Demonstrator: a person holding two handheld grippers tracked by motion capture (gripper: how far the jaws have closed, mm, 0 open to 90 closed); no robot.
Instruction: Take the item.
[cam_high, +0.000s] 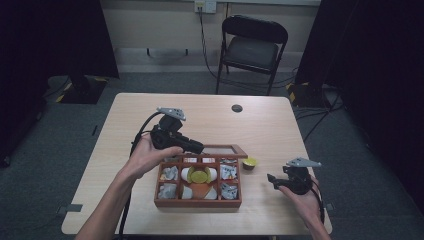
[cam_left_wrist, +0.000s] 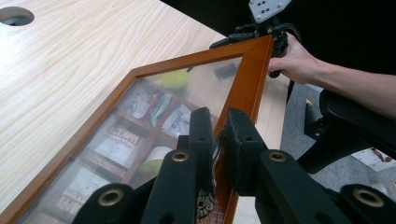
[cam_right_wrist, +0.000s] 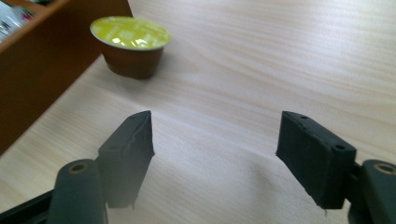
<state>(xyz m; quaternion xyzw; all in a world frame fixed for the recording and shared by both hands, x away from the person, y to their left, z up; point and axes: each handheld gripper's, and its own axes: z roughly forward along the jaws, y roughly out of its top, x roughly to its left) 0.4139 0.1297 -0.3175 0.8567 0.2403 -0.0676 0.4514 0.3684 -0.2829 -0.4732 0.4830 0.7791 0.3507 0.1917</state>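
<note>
Beside the wooden box (cam_high: 198, 202), on its right, sits the coffee capsule (cam_right_wrist: 130, 45) with its yellow-green foil top, standing upright on the table (cam_high: 260, 125) just off the box wall. The right gripper (cam_right_wrist: 215, 144) points at it from near by, jaws spread wide with bare tabletop between them, nothing held.

My read on the capsule: light, small, a thin cup that would dent under a hard squeeze, and the foil lid is the weak spot. Best taken across its brown side wall, low down and gently, as it is tapered and could squirt upward out of the pads.

Over on the other side, the left gripper (cam_left_wrist: 219, 140) is clamped tight on the side rail of the glazed lid (cam_left_wrist: 187, 88), holding it tilted up over the compartments. That lid looks stiff, framed in wood with a clear pane; the frame is the place to grip, never the pane.

Counting now: one loose capsule on the table, one box, one hinged lid, two grippers. Inside the box the rows of compartments hold sachets and another yellow-topped capsule in the middle; the exact sachet count I cannot tell.
</note>
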